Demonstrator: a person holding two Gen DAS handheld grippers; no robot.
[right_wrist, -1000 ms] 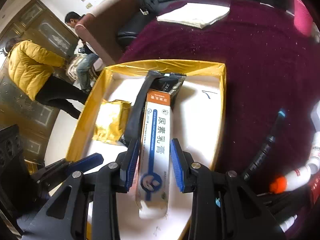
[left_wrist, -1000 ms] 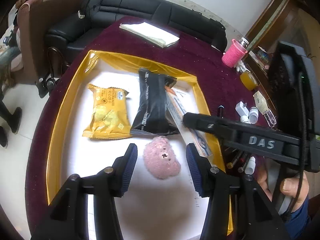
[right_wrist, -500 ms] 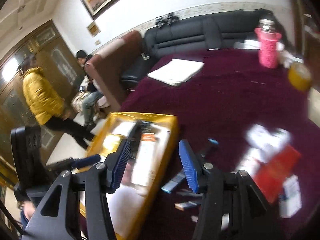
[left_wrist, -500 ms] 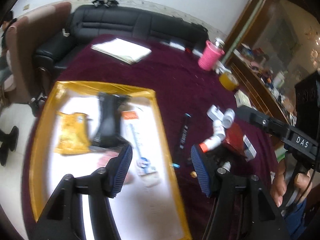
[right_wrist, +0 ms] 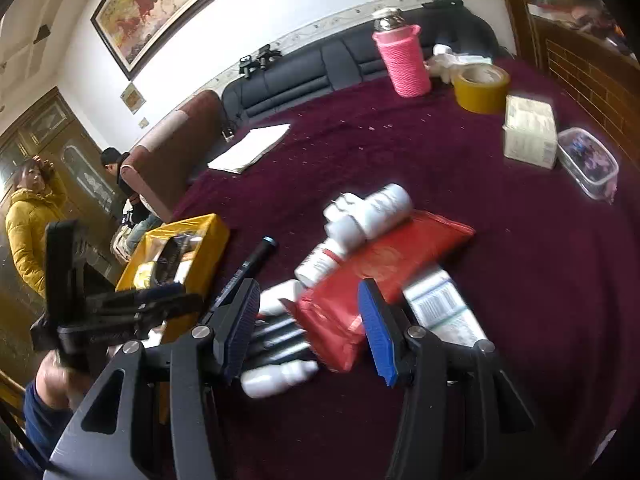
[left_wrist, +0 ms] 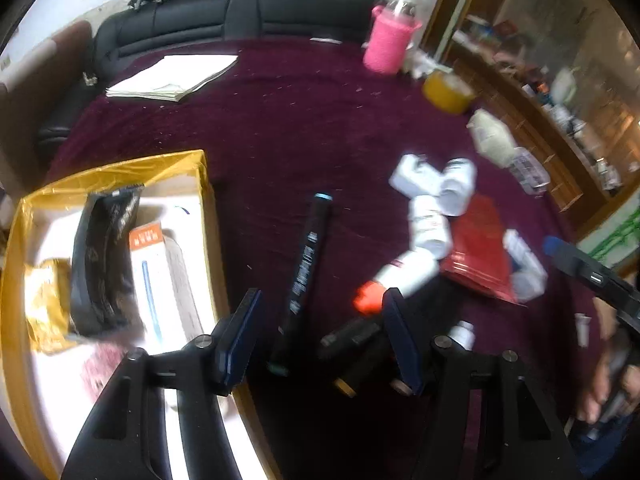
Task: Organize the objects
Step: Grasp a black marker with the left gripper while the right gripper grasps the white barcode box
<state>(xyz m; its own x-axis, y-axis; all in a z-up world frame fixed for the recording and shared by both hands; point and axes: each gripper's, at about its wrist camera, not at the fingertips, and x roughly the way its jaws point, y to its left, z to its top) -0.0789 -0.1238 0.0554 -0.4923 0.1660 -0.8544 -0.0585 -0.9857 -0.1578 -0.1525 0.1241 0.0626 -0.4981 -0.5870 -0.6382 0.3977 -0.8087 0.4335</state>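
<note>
Gold-rimmed and white inside, the box (left_wrist: pixel 202 184) sits at the left of the maroon worktop (left_wrist: pixel 280 120) and already holds part of the job: a yellow snack bag (left_wrist: pixel 46 308), a black packet (left_wrist: pixel 102 256), a long white carton with an orange end (left_wrist: pixel 154 280) and a pink fuzzy thing (left_wrist: pixel 100 364) at the near end, blurred here. Just right of the box wall lies a long black tube with a pale blue cap (left_wrist: pixel 306 264), on the cloth and not yet put away. The left claw (left_wrist: pixel 320 336) hangs over that tube with its jaws apart and nothing pressed between them; they have just been opening wider, and I judge this tube or the small dark pieces beside it to be its next pick. Further right is the unsorted heap: a white bottle with an orange cap (left_wrist: pixel 400 276), several white bottles (right_wrist: pixel 368 208), a red pouch (right_wrist: pixel 380 264) lying partly over them, a printed white box (right_wrist: pixel 440 308) and a row of dark pens with another white bottle (right_wrist: pixel 280 372) nearest the camera. The right claw (right_wrist: pixel 308 332) hovers above the near end of the red pouch, jaws spread and gripping nothing, having also just opened. By my reading, about a third of the items are in the box and most of the heap remains to be sorted. Pink bottle sleeve (right_wrist: pixel 402 60), yellow tape roll (right_wrist: pixel 480 88) and clear tub (right_wrist: pixel 588 160) at the far right look like bystanders.
</note>
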